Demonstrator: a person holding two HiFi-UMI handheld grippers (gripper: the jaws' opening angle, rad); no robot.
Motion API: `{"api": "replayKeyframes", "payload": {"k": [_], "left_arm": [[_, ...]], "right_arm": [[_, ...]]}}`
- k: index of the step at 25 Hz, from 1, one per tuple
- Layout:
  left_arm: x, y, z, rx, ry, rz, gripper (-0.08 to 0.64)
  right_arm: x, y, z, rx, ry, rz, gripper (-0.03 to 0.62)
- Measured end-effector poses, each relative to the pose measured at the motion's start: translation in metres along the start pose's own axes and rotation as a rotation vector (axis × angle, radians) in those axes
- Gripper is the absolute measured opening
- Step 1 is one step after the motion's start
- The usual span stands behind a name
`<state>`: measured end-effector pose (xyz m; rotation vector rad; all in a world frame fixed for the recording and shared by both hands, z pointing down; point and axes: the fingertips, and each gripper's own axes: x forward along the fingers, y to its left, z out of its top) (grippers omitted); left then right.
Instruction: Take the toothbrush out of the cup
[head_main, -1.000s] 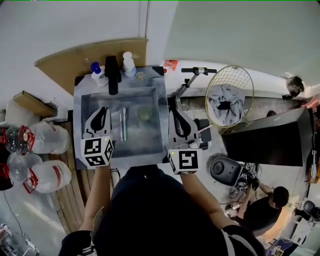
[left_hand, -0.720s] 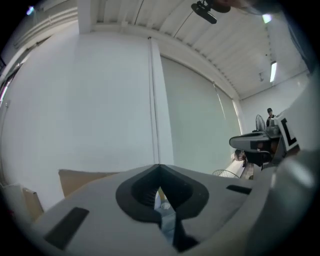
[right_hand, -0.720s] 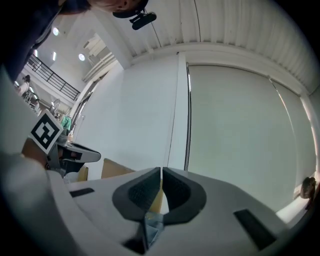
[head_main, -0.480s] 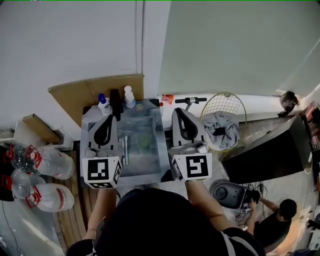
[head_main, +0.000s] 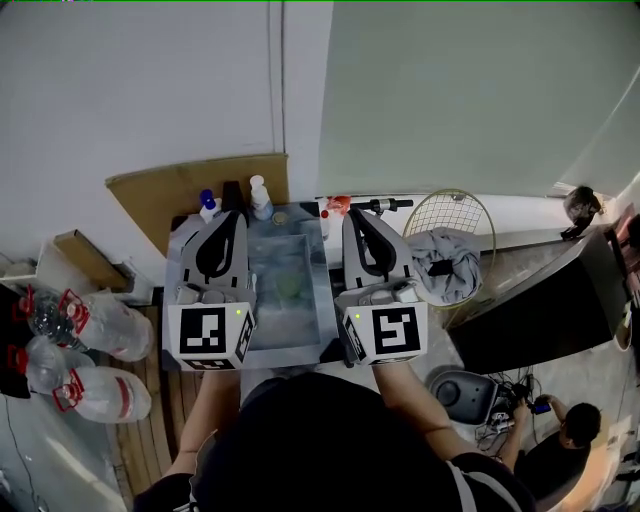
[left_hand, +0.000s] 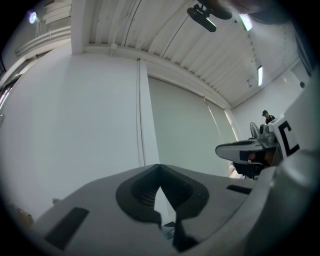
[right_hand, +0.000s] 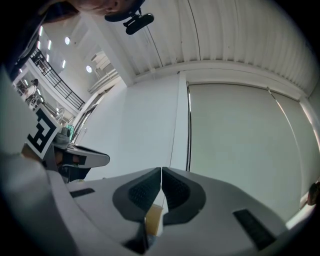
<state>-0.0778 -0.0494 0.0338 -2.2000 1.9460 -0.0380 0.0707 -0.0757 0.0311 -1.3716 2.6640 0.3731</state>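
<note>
A small green cup (head_main: 289, 287) stands in the steel sink (head_main: 300, 335) far below. I see no toothbrush in it, and the sink's left part is hidden behind my left gripper. My left gripper (head_main: 238, 215) is held high over the sink's left side, jaws shut and empty. In the left gripper view its tips (left_hand: 160, 166) meet against the bare white wall. My right gripper (head_main: 352, 213) hovers over the sink's right rim, also shut with nothing held; its tips (right_hand: 161, 170) touch in the right gripper view.
Two small bottles (head_main: 207, 203) (head_main: 259, 195) stand at the back of the sink. A wire basket with grey cloth (head_main: 447, 245) sits to the right and large water jugs (head_main: 100, 325) lie at the left. A person (head_main: 570, 430) crouches at lower right.
Both grippers have risen from low over the sink toward the camera and now point at the wall. The toothbrush, seen lying in the sink left of the cup before, is now covered by the left gripper.
</note>
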Motion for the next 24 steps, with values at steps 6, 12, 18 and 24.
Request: {"api": "replayKeyframes", "payload": {"k": [6,12,18,24], "left_arm": [[-0.004,-0.016,-0.003,-0.004,0.0,-0.001,0.021],[-0.006,-0.022,-0.001,-0.001,-0.007,0.003,0.021],[-0.006,-0.025,0.003,0.019,-0.011,0.002,0.021],[-0.002,-0.028,0.009,0.026,-0.017,0.0,0.021]], "right_arm": [[-0.007,-0.005,-0.004,0.021,-0.002,0.028,0.029],[-0.008,-0.001,-0.005,0.029,-0.007,0.06,0.029],[-0.009,-0.001,0.002,0.014,-0.039,0.056,0.029],[-0.008,-0.006,-0.001,0.029,-0.029,0.055,0.029]]}}
